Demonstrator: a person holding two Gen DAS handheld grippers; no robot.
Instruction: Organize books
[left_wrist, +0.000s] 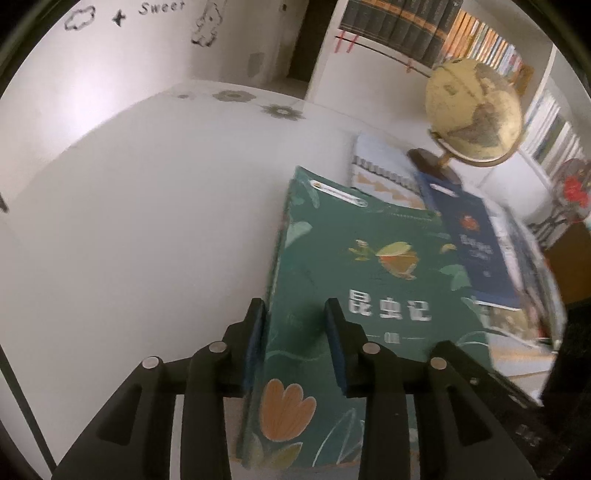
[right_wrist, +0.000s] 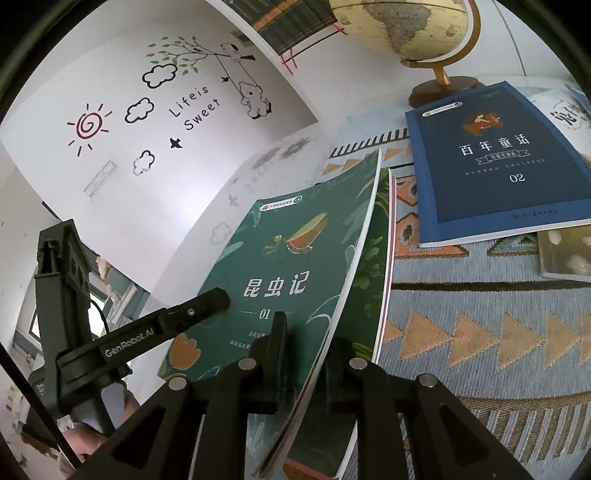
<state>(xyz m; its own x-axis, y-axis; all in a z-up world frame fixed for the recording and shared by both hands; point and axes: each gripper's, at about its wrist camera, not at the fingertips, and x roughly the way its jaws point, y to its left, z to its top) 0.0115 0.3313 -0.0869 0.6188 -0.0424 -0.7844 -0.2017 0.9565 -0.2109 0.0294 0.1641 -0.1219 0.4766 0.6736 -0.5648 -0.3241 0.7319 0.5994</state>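
While globe (right_wrist: 406, 26) stands behind, I see green book (right_wrist: 280, 266) lying tilted before it, over second green book (right_wrist: 373, 266), beside blue book (right_wrist: 495, 162). Left gripper (left_wrist: 295, 314) straddles its left edge, right gripper (right_wrist: 306, 332) its right edge; jaws narrow, contact unclear. White tabletop (left_wrist: 147, 221) left of globe lies open. Book's near corner cut off.

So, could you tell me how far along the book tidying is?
Done: little, as no finished stack shows. In hand: the left gripper and right gripper both hold the green book, raised and bent over a second green book on the mat. Left: the blue book, a white book and a beige book lie loose.
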